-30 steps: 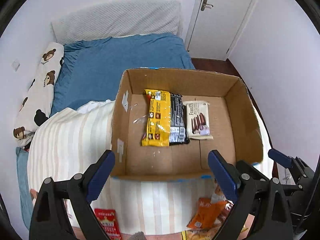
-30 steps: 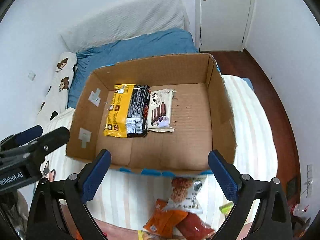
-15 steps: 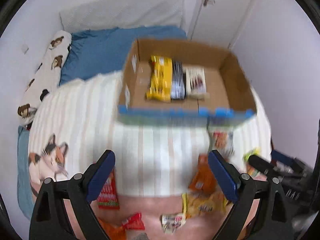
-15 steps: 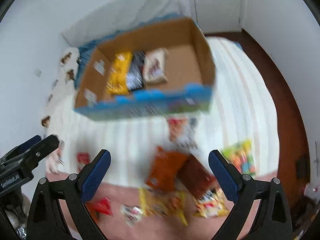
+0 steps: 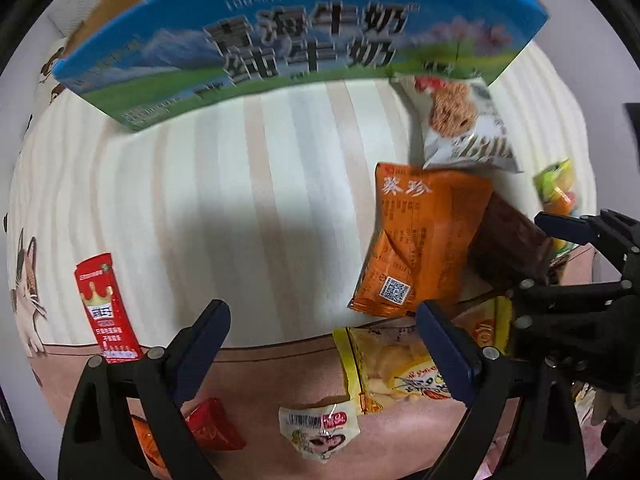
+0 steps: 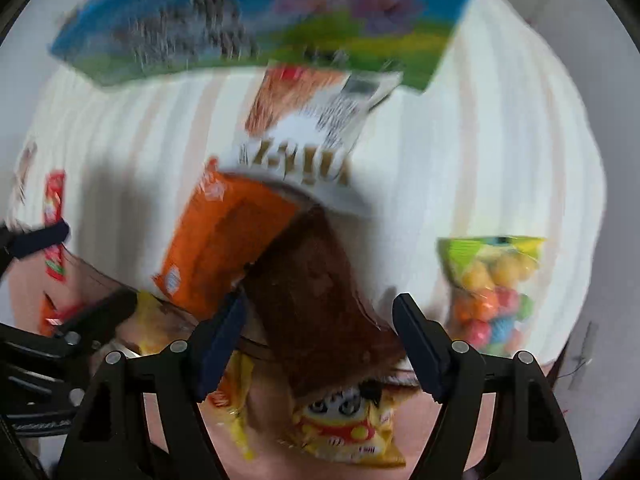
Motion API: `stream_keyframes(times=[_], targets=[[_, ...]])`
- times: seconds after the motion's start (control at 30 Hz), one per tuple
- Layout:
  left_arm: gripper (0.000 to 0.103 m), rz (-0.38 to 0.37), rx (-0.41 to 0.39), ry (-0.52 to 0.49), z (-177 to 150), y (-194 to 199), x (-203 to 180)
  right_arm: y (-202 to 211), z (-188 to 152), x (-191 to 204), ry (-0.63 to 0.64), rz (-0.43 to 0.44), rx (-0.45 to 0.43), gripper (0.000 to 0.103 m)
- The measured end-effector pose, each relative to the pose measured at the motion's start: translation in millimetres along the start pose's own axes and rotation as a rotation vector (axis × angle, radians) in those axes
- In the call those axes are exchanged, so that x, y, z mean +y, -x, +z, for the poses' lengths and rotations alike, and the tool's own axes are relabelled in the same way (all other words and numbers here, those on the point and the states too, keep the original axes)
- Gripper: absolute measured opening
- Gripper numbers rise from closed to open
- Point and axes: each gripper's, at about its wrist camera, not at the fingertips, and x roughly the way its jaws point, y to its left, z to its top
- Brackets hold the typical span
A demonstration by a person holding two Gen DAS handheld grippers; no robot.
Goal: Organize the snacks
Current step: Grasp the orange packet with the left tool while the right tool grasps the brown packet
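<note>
Pointing straight down at the bed's cream striped blanket (image 5: 256, 184), both grippers hang over a scatter of snack packets below the blue printed side of one cardboard box (image 5: 304, 36), which fills the twelve o'clock edge of each view. The left gripper (image 5: 322, 338) has its jaws spread wide with nothing between them. Around it lie one red stick-shaped packet (image 5: 106, 308) at nine o'clock, one small red wrapped sweet (image 5: 214, 426) at seven, one white barcoded sachet (image 5: 320, 430) at six, one yellow crisp bag (image 5: 388, 368) at five, one orange foil packet (image 5: 420, 240) at three and one white cereal-bar pouch (image 5: 464, 128) at two. The right gripper (image 6: 320, 320) has just been closing its jaws, which now stand half spread astride one dark brown wrapper (image 6: 316, 300); blur hides whether the pads touch it. That wrapper overlaps the orange packet at ten o'clock and a second yellow cartoon-face bag (image 6: 344, 428) at six. One clear bag of coloured candy balls (image 6: 494, 292) lies apart at three o'clock.
</note>
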Motion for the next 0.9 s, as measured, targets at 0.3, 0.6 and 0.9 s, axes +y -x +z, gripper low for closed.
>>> stream_keyframes(times=[0.3,0.6,0.9], targets=[[0.095,-0.058,0.023,-0.029,30,-11,-24,0,-24,-46,-0.294,0.039,-0.050,0.061],[0.071,-0.049,0.067,-0.085,54,-45,-66,-9,-54,-87,-0.456,0.115,-0.038,0.061],[0.057,-0.009,0.050,0.030,31,-42,-24,-14,-65,-94,-0.584,0.339,-0.049,0.061]])
